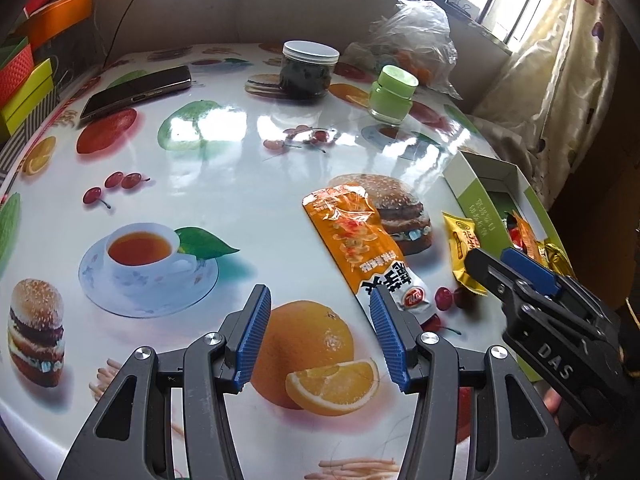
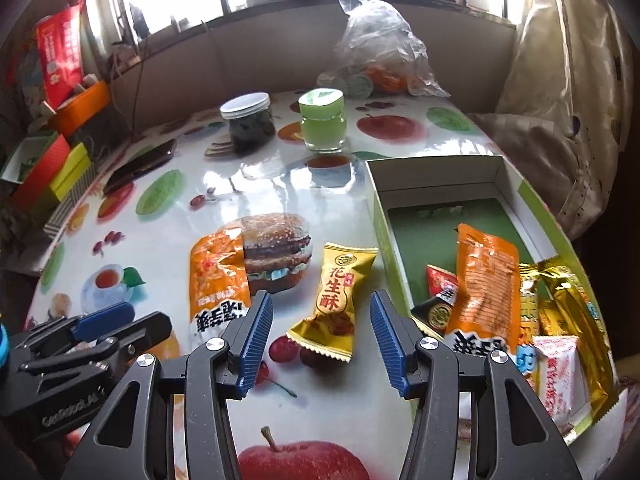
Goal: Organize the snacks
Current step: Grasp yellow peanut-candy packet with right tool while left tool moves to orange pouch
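Right gripper [image 2: 320, 340] wide open, empty, poised over yellow candy [image 2: 334, 300] on table [image 2: 360, 400] beside box [image 2: 380, 216]. Best lowered astride the wrapper's middle, pinched gently, lifted clear of box wall. Left gripper [image 1: 320, 340] open, empty, near orange pack [image 1: 360, 248].

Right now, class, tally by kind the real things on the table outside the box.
Packets: 2 (orange packet, yellow packet)
Jars: 2 (dark jar, green jar)
Phone: 1
Plastic bag: 1
Total: 6
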Demonstrator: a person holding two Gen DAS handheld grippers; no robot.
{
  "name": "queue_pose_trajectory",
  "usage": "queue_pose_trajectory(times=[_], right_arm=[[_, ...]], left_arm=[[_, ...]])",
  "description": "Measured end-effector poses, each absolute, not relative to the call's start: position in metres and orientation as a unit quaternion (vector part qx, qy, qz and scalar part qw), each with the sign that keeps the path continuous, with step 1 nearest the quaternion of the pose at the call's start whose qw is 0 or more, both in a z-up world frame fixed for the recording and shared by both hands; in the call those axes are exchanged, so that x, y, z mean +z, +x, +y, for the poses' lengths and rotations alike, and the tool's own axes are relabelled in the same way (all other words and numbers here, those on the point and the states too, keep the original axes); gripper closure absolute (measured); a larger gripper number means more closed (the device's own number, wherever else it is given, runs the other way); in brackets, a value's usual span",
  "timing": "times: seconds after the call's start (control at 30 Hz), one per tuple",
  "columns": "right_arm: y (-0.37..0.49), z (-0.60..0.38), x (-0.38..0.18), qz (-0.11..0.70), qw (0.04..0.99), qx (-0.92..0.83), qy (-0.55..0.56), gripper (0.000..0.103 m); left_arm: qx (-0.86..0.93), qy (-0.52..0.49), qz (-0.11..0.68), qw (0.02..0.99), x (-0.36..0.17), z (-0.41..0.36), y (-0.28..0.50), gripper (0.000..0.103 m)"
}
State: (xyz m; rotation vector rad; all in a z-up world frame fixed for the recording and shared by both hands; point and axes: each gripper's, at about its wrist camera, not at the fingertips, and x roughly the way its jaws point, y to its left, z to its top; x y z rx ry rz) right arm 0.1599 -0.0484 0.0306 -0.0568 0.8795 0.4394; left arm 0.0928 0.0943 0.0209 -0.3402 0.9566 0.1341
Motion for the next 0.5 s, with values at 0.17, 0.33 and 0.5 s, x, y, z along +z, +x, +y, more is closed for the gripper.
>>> queue_pose_trajectory(times=[0.17,0.33,0.5], right_arm=[[0.169,-0.039,0.02,0.44,0.874,0.201,-0.041,0.054],[0.172,-0.034,0.013,0.445,0.872,0.2,-0.044,0.061],[0.174,-0.03,0.011,0.444,0.874,0.189,-0.056,0.072]], left_arm=[[0.064,-0.165,0.46,0.87,0.019,0.097,0.093,0.05],[0.066,-0.168,0.461,0.869,0.017,0.1,0.095,0.05],[0.07,-0.172,0.462,0.867,0.016,0.104,0.094,0.05]])
